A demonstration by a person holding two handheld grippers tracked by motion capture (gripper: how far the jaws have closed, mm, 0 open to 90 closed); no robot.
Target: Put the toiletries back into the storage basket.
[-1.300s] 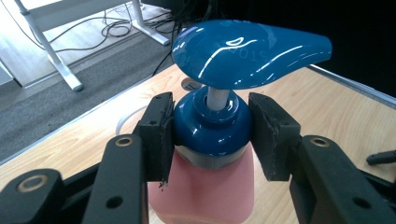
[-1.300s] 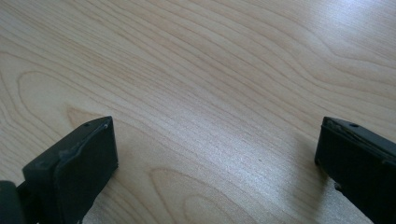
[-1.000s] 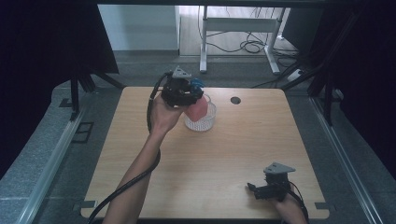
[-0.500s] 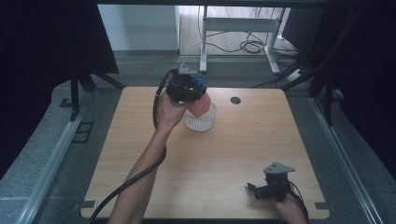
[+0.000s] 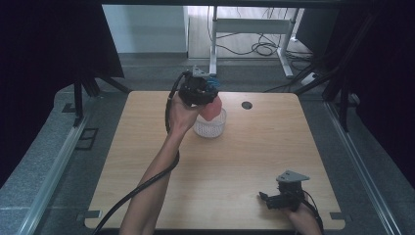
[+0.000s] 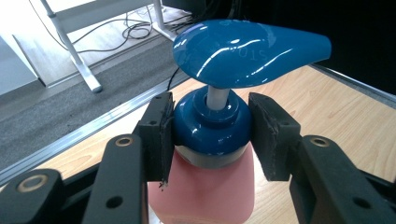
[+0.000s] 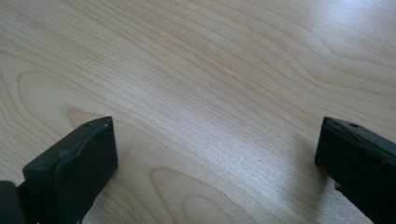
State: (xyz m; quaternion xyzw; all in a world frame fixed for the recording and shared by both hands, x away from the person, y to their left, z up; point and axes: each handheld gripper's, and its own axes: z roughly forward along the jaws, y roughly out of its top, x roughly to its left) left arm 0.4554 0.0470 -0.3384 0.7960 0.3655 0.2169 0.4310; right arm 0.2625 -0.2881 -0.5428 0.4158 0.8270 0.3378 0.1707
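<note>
Left gripper view has the left gripper [image 6: 211, 135] clamped on the blue collar of a pink pump bottle [image 6: 205, 186], upright, spout [image 6: 252, 46] above the jaws. High view: the bottle hangs in the mouth of a clear bowl [image 5: 210, 128]; whether it touches the bowl I cannot tell. Well nearer the person than the bowl, the right gripper [image 5: 274, 199] rests with jaws apart on the table [image 5: 264, 147].

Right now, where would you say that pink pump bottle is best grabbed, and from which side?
Probably at the round blue collar under the pump head, where the left gripper has it. The jaws come in level from the side, one on each flank. The collar is narrow, and the wide head above should stop the pink pump bottle slipping down.
</note>
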